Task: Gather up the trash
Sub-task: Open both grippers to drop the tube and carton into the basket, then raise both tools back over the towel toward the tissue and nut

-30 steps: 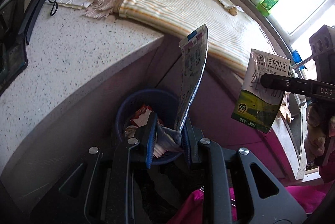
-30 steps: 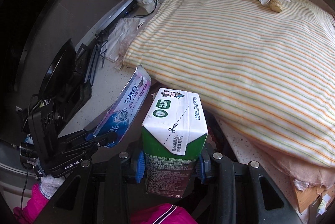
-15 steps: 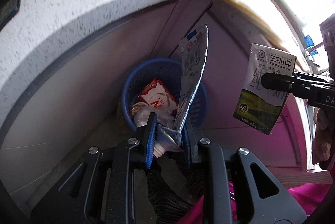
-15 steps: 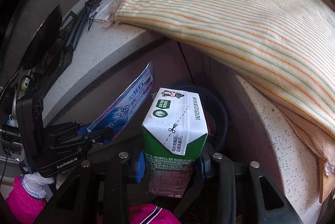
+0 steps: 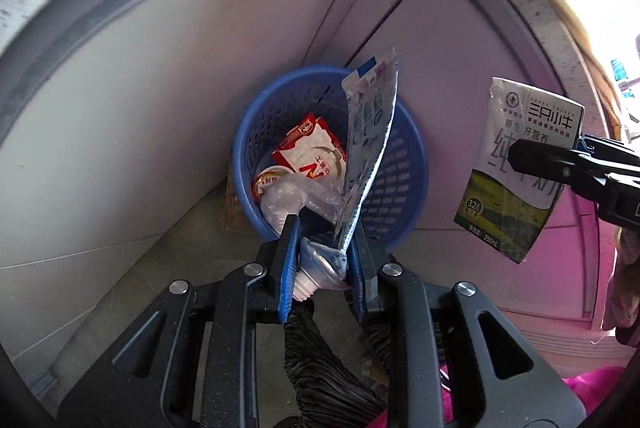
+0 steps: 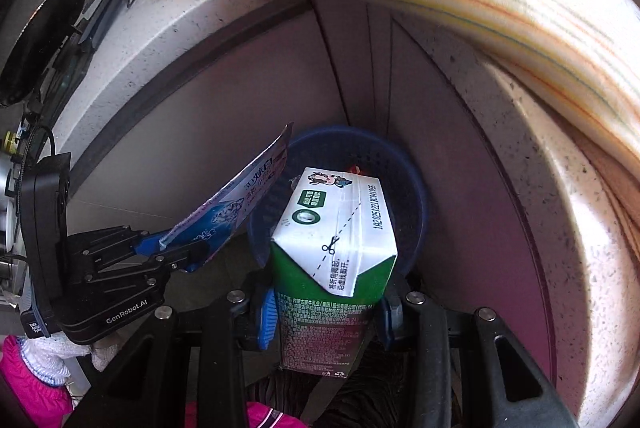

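Dropping: centre both loads over round blue perforated plastic basket before release.
Left gripper: clamped on flattened white-blue toothpaste tube.
Right gripper: clamped on green-white milk carton.

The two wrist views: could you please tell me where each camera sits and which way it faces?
Left wrist: on the left tool, facing steeply down at the blue basket; its fingers clamp a toothpaste tube; right tool at right.
Right wrist: on the right tool, facing down at the same basket; milk carton gripped; pink sleeve shows.
Shared: basket, tube, carton.
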Tool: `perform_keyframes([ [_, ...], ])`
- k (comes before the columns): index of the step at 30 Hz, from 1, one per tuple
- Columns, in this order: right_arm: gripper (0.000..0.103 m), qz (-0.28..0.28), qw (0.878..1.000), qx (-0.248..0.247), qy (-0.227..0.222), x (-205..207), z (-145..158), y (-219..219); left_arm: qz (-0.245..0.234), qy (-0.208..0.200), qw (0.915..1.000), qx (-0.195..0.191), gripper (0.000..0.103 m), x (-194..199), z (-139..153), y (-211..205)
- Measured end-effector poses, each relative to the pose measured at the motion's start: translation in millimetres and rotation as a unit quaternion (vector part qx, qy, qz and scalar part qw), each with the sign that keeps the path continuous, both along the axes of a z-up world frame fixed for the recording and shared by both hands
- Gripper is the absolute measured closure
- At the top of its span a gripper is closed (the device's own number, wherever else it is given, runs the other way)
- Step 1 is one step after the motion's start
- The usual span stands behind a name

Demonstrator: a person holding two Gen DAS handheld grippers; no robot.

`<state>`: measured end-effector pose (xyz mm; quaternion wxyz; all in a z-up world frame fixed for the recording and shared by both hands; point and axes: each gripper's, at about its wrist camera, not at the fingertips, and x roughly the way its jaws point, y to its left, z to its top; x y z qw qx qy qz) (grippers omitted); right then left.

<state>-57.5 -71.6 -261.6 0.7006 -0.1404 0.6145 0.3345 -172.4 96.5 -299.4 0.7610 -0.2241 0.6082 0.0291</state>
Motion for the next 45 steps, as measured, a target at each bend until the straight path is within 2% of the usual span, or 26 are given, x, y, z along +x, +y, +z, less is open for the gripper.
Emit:
perform_keyframes([
  [8,0.064,-0.006,1.000,-0.014,0.005,6,-24,6,-0.006,0.024,0.9997,0.003,0.081,17,-27,-7],
  [19,0.064,-0.013,1.000,-0.022,-0.002,13,-33,14,-0.014,0.043,0.9988,0.018,0.081,36,-45,-16],
  [23,0.062,-0.006,1.000,-0.022,-0.001,13,-31,13,-0.021,0.049,0.9980,0.033,0.080,41,-43,-20],
  [25,0.062,-0.001,1.000,-0.029,-0.005,13,-30,14,-0.024,0.050,0.9977,0.038,0.071,41,-41,-21],
  [29,0.042,-0.003,0.999,-0.029,-0.013,12,-22,11,-0.017,0.050,0.9975,0.047,0.061,41,-38,-18],
  [42,0.041,0.003,1.000,-0.011,-0.014,15,-2,5,-0.006,0.042,0.9972,0.062,0.059,37,-23,-6],
  [45,0.041,0.010,1.000,0.000,-0.011,14,7,3,-0.001,0.033,0.9970,0.069,0.059,33,-11,-4],
])
